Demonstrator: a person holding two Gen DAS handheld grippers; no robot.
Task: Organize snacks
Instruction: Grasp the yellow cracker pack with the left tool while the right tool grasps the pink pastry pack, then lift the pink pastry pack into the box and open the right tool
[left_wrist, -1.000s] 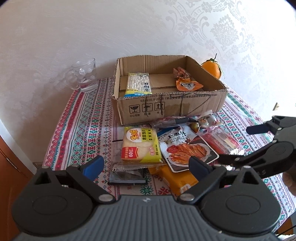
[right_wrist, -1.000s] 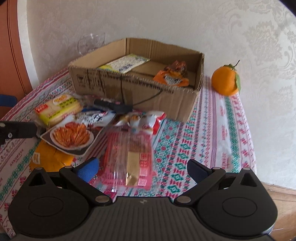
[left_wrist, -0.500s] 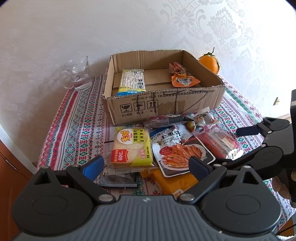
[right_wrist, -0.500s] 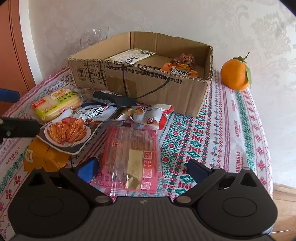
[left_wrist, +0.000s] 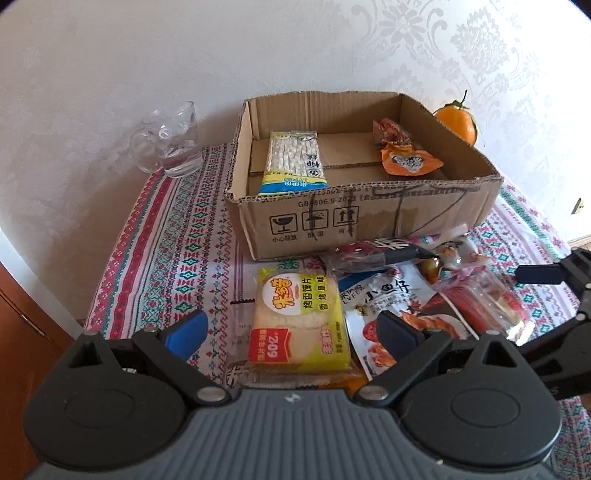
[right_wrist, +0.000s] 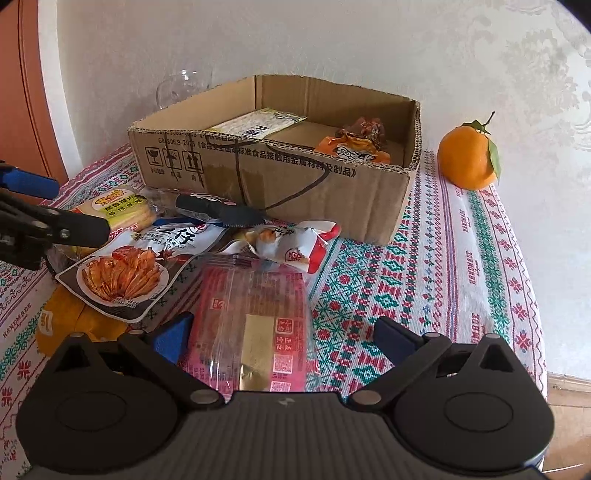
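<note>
Jaws wide apart, both grippers; yellow cracker pack (left_wrist: 301, 321) flat, clear-red pack (right_wrist: 251, 325) crinkled.

So the counter (left_wrist: 173, 258) has this patterned red-and-green cloth on it. Cardboard box (left_wrist: 369, 218) sits toward the wall, glass mug (left_wrist: 166, 144) to its left, an orange (right_wrist: 469, 158) on the right, and a messy pile of snack packets (right_wrist: 155, 258) out front.

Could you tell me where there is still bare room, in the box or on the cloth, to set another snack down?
Free: the box floor between the white pack and orange pouch; the cloth right of the box, before the orange. Crowded: the pile in front of the box.
</note>
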